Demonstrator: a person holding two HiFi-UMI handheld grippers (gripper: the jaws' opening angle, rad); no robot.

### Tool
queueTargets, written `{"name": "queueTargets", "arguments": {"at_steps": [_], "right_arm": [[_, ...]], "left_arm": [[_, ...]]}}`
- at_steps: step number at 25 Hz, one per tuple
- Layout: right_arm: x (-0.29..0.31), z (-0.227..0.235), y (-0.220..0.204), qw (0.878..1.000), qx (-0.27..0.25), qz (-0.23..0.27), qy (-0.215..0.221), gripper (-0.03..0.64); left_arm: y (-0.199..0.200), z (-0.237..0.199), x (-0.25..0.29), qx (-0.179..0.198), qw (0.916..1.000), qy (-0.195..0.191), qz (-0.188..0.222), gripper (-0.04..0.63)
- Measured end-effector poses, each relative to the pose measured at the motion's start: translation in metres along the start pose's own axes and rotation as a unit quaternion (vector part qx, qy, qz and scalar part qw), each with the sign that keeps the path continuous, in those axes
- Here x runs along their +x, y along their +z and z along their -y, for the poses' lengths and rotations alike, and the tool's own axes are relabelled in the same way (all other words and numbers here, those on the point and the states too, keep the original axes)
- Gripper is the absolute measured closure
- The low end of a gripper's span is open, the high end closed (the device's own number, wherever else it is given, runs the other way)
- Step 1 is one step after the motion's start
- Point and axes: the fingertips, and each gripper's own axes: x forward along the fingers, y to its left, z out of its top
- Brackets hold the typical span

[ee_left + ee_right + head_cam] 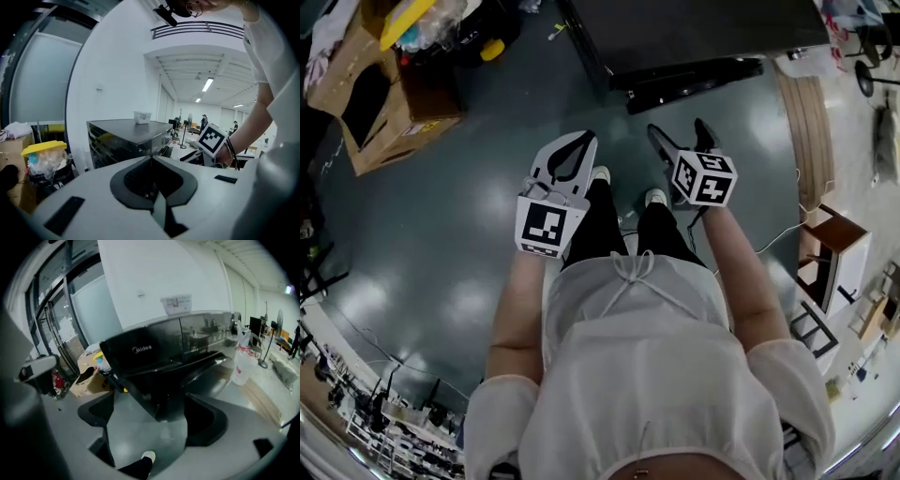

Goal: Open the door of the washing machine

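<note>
We stand facing the black washing machine, which sits on the floor straight ahead of us. Our right gripper looks nearer to it, with jaws spread wide and empty. Our left gripper is pinched together on nothing.

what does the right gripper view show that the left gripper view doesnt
Only the right gripper view: the Midea logo on the washing machine, and a shoe seen through the right gripper's open jaws. Only the left gripper view: the right gripper's marker cube and the left gripper, jaws shut. Both: that black machine and the small container on top of it.
</note>
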Motion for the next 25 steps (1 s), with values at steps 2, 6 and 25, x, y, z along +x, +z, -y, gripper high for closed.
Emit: {"name": "queueTargets", "arguments": {"at_steps": [2, 6, 25], "right_arm": [[0.024, 0.007, -0.015, 0.999, 0.022, -0.020, -0.019, 0.137], [0.070, 0.028, -0.037, 0.995, 0.063, -0.043, -0.066, 0.152], [0.138, 0.068, -0.067, 0.957, 0.209, -0.057, -0.192, 0.425]], "left_arm": [[-0.011, -0.013, 0.009, -0.002, 0.9998, -0.017, -0.007, 0.574], [-0.034, -0.032, 0.027, 0.002, 0.9989, -0.039, -0.027, 0.574], [-0.081, -0.055, 0.066, -0.022, 0.9948, -0.069, -0.072, 0.574]]}}
